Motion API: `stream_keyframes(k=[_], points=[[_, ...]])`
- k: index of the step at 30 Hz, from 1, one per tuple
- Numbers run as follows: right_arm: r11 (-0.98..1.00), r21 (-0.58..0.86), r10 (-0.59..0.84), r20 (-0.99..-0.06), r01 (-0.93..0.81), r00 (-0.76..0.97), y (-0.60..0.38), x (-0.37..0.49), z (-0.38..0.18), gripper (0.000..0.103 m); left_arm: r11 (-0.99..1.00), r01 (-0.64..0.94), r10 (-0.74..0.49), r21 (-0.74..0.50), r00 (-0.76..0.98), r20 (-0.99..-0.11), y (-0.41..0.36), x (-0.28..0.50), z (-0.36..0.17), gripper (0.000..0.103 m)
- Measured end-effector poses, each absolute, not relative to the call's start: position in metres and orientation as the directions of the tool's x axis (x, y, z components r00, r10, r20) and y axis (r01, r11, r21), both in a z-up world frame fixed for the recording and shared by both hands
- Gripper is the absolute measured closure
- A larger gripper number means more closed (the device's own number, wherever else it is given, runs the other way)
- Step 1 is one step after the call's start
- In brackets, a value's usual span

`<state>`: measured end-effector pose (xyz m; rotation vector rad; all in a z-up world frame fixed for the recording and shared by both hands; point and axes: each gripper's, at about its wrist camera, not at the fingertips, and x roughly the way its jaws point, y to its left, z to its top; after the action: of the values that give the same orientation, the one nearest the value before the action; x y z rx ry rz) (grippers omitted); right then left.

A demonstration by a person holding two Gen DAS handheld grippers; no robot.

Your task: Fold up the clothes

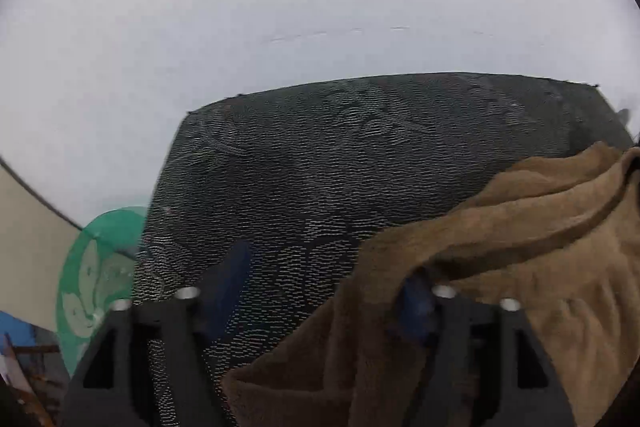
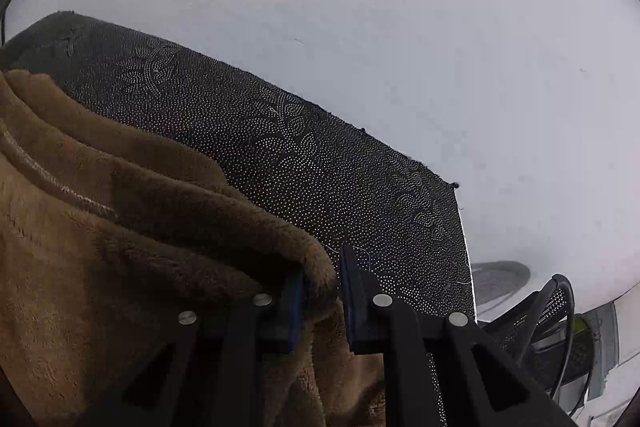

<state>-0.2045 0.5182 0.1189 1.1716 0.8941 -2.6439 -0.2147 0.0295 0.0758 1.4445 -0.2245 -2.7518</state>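
Note:
A brown fleece garment [image 1: 500, 251] lies bunched on a black dotted cloth [image 1: 340, 155] that covers the table. In the left wrist view the garment drapes over my right finger, and my left gripper [image 1: 324, 275] stands wide open with the left finger over bare black cloth. In the right wrist view the same brown garment [image 2: 120, 227] fills the left side, on the black cloth [image 2: 320, 155]. My right gripper [image 2: 320, 279] has a fold of the garment's edge between its blue-padded fingers, which stand a little apart.
A green mesh disc [image 1: 96, 279] stands at the left off the table edge. A black mesh basket with cables [image 2: 560, 331] sits at the lower right. A plain white wall [image 2: 400, 27] is behind the table.

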Motion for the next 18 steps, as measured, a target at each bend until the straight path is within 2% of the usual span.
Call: stream_keyframes(k=[4, 8, 9, 10, 11, 12, 15, 18], points=[[-0.83, -0.436, 0.099, -0.73, 0.349, -0.677, 0.519, -0.206, 0.122, 0.086, -0.997, -0.048, -0.03, 0.065, -0.532, -0.846, 0.017, -0.214, 0.078, 0.018], [-0.868, -0.309, -0.002, -0.78, 0.389, -0.626, 0.532, -0.213, 0.131, 0.083, -0.994, -0.049, 0.112, -0.1, -0.455, -0.884, -0.002, -0.211, 0.082, 0.015], [-0.88, -0.261, -0.04, -0.791, 0.397, -0.61, 0.537, -0.215, 0.135, 0.079, -0.987, -0.043, 0.161, -0.158, -0.435, -0.886, -0.007, -0.209, 0.084, 0.015], [-0.893, -0.203, -0.085, -0.8, 0.401, -0.594, 0.544, -0.213, 0.141, 0.06, -0.977, -0.042, 0.208, -0.21, -0.426, -0.881, -0.011, -0.207, 0.086, 0.015], [-0.903, -0.144, -0.131, -0.805, 0.405, -0.579, 0.55, -0.211, 0.146, 0.03, -0.965, -0.047, 0.254, -0.259, -0.424, -0.87, -0.015, -0.203, 0.089, 0.015], [-0.91, -0.095, -0.176, -0.793, 0.404, -0.584, 0.558, -0.209, 0.151, 0.021, -0.958, -0.057, 0.277, -0.28, -0.428, -0.86, -0.017, -0.198, 0.093, 0.015], [-0.916, 0.013, -0.271, -0.757, 0.401, -0.595, 0.577, -0.195, 0.168, 0.019, -0.968, -0.103, 0.251, -0.23, -0.46, -0.851, -0.009, -0.183, 0.103, 0.015], [-0.92, 0.037, -0.292, -0.727, 0.39, -0.622, 0.592, -0.181, 0.177, 0.019, -0.976, -0.129, 0.215, -0.174, -0.474, -0.854, 0.0, -0.174, 0.105, 0.015]])
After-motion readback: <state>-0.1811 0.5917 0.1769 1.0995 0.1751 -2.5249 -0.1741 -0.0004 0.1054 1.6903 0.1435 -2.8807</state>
